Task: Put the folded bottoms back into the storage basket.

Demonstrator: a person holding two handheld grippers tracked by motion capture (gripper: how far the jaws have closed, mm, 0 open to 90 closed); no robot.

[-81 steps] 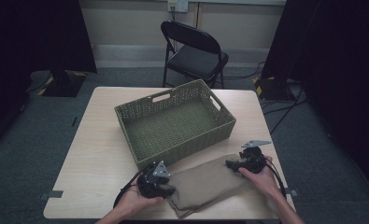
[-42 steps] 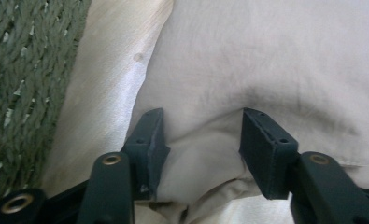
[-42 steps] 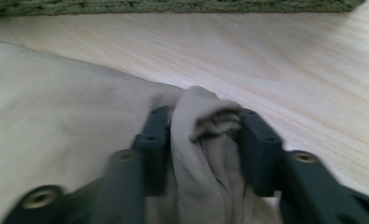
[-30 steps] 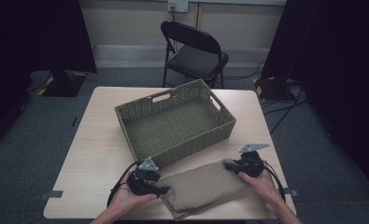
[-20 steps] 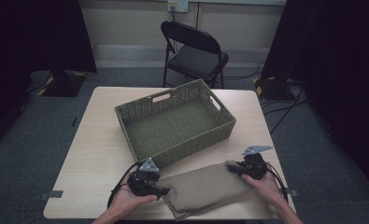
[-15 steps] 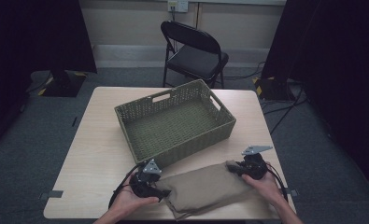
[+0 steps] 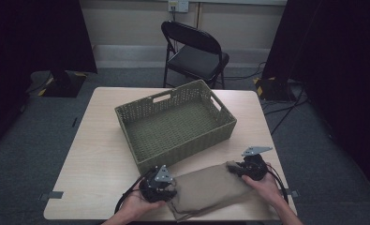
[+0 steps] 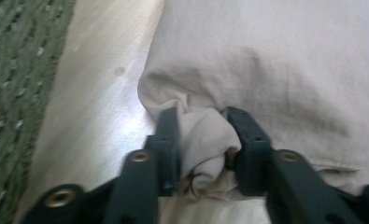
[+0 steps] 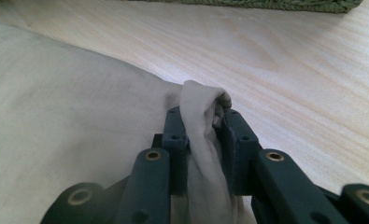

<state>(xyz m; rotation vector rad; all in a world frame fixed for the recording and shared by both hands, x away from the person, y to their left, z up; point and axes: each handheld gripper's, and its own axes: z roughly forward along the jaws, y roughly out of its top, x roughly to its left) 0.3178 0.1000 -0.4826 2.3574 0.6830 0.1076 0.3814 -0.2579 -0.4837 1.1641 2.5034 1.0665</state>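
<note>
Wooden counter [image 7: 93, 159] carries a green woven basket [image 7: 173, 124], tan cloth [image 7: 208, 190] just in front of it. Left hand-held gripper [image 8: 202, 135] clamped on one bunched cloth end; right hand-held gripper [image 9: 203, 128] clamped on the other.

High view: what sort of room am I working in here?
Probably a lab or studio set up for recording, not a home: dark curtains on both sides, a folding chair, cables on grey carpet, and one bare table with a basket and cloth.

no legible text, no labels (anywhere)
</note>
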